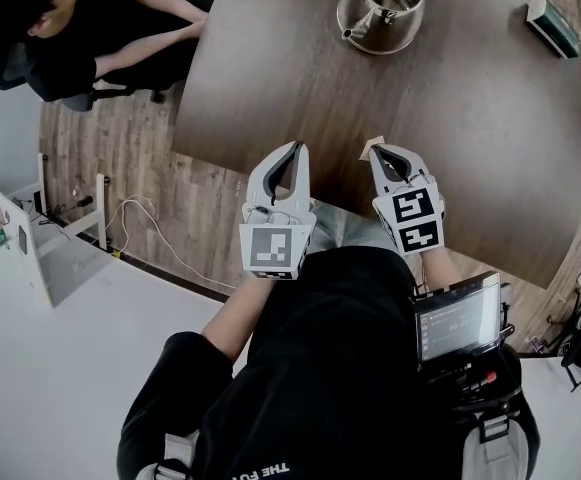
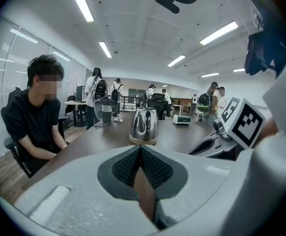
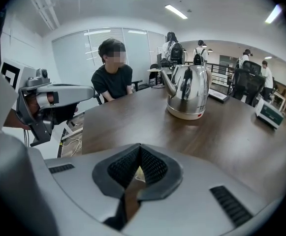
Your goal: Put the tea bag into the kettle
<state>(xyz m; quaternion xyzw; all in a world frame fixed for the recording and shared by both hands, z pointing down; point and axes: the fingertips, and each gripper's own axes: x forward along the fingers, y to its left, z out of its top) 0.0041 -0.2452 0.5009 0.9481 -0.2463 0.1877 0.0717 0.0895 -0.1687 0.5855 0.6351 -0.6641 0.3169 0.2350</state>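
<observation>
The right gripper (image 1: 380, 154) is pinching the tea bag (image 1: 372, 145), its jaws closed on it. A pale corner of the bag is poking out past the tips in the head view, and a yellowish sliver is showing between the ribbed pads in the right gripper view. The left gripper (image 1: 293, 148) is hanging just beside it, jaws pressed together with nothing between them. Both are sitting at the near edge of the dark wooden table (image 1: 470, 138): the right one's tips are reaching over the top, while the left one's body is hanging over the plank floor (image 1: 140, 158).

The steel kettle (image 1: 380, 10) is standing well apart from both grippers, toward the far side of the table. Its top is appearing open from above, and its spout is pointing toward the left of the head view. The stretch of table between the grippers and the kettle is lying bare, with nothing standing in the way.

A green-and-white box (image 1: 552, 25) is lying near the far right edge, well clear of the kettle. A seated person in black (image 1: 90, 23) is sitting beside the table's far left corner. White cables (image 1: 145, 223) are trailing over the floor to the left of the near edge. A screen device (image 1: 458, 316) is hanging at the wearer's right side, near the right gripper. More people are standing far back in the room in both gripper views
</observation>
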